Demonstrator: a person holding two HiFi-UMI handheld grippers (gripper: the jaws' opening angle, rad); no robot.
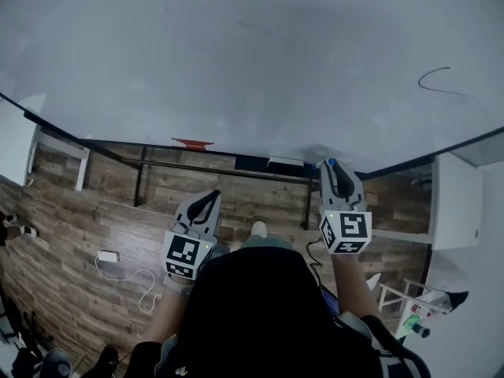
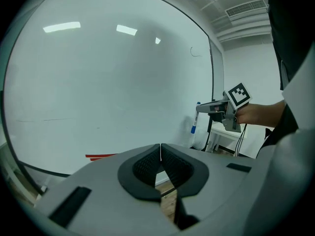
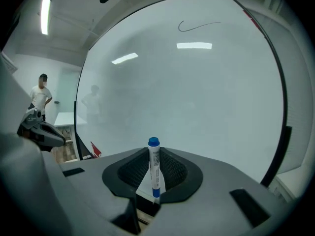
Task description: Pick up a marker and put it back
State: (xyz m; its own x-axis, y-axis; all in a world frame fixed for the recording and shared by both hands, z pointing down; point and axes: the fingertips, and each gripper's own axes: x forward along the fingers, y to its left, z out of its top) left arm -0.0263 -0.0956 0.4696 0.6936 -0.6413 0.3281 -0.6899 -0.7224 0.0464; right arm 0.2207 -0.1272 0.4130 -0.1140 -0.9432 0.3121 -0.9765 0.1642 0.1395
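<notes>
A white marker with a blue cap (image 3: 153, 167) stands upright between the pads of my right gripper (image 3: 154, 175), which is shut on it. In the head view that gripper (image 1: 334, 170) is raised close to the whiteboard (image 1: 236, 53), with the marker's blue tip (image 1: 331, 163) showing at its front. The left gripper view shows the same marker (image 2: 195, 124) hanging from the right gripper's jaws. My left gripper (image 1: 211, 198) is lower and further left. Its pads (image 2: 147, 162) meet with nothing between them. A thin black curved line (image 1: 441, 81) is drawn on the board's upper right.
A red object (image 1: 193, 142) and a white block (image 1: 285, 162) lie along the board's bottom ledge. White tables stand at the left (image 1: 16, 140) and right (image 1: 455, 199). A charger with cable (image 1: 109, 256) lies on the wooden floor. A person (image 3: 40, 96) stands far off.
</notes>
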